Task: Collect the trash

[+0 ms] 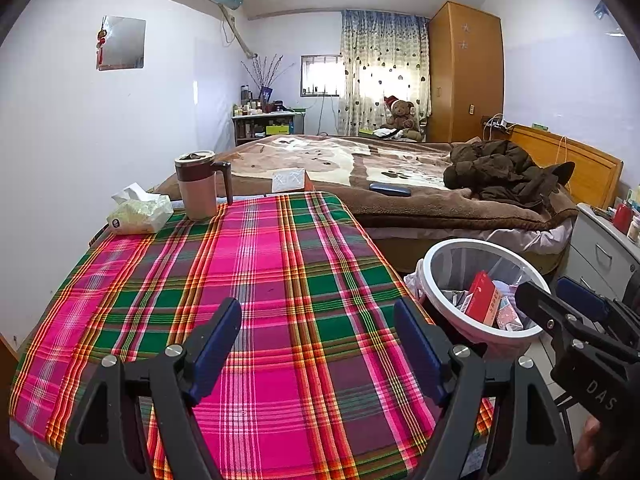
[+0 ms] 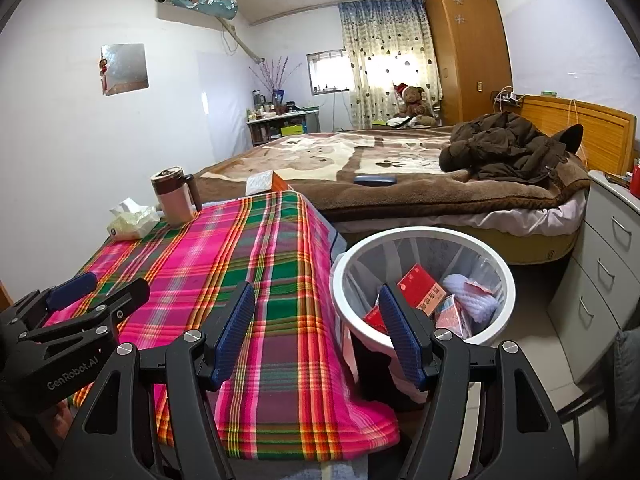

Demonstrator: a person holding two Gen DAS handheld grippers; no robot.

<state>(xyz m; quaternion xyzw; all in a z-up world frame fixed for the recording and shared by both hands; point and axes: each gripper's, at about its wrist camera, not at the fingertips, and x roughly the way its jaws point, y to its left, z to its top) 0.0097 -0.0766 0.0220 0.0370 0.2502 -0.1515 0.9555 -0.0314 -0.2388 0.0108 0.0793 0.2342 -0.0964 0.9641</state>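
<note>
Right wrist: trash bin (image 2: 424, 236) beyond spread fingers (image 2: 236, 320), nothing between

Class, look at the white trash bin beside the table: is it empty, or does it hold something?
Not empty. The white trash bin holds a red box and other wrappers.

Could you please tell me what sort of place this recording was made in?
It is most likely a home bedroom: a bed with a brown blanket, a wooden wardrobe in the corner, and a teddy bear by the curtained window.
</note>
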